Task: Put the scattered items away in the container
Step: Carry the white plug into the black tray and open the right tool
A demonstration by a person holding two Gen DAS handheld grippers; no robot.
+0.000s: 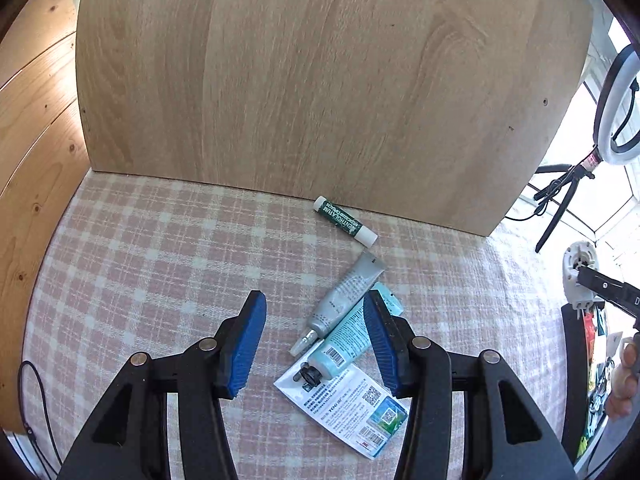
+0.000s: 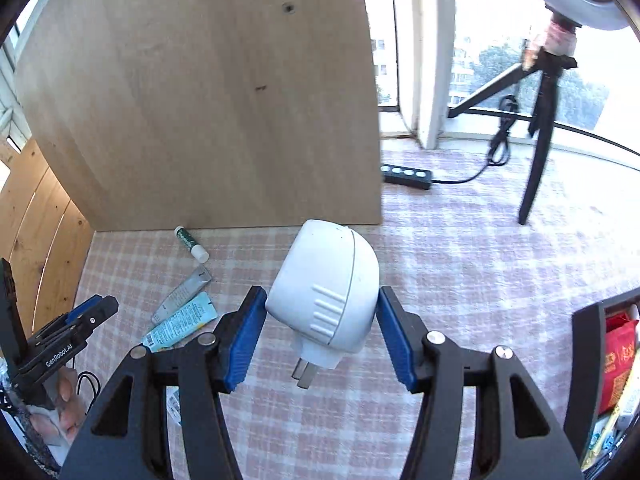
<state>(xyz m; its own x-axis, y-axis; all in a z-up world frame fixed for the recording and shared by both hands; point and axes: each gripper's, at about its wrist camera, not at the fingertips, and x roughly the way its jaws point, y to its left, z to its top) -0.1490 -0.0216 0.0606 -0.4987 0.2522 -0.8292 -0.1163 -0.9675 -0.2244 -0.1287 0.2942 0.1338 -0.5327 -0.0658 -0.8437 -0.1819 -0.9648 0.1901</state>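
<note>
My left gripper (image 1: 315,307) is open and empty, low over the checked cloth. Between and just ahead of its fingers lie a light blue tube (image 1: 347,340), a grey tube (image 1: 344,297) and a white printed packet (image 1: 347,408). A green lip balm stick (image 1: 345,221) lies farther off by the wooden board. My right gripper (image 2: 321,303) is shut on a white plug adapter (image 2: 326,292) and holds it above the cloth, prongs pointing toward the camera. The black container (image 2: 586,360), with a red packet (image 2: 618,360) inside, stands at the right edge. The same tubes (image 2: 182,318) show at left.
An upright wooden board (image 1: 320,80) closes off the back of the table. Wooden slats (image 1: 36,140) stand at the left. A ring light on a black tripod (image 2: 540,128) and a black power strip (image 2: 407,175) sit at the right rear, with cables.
</note>
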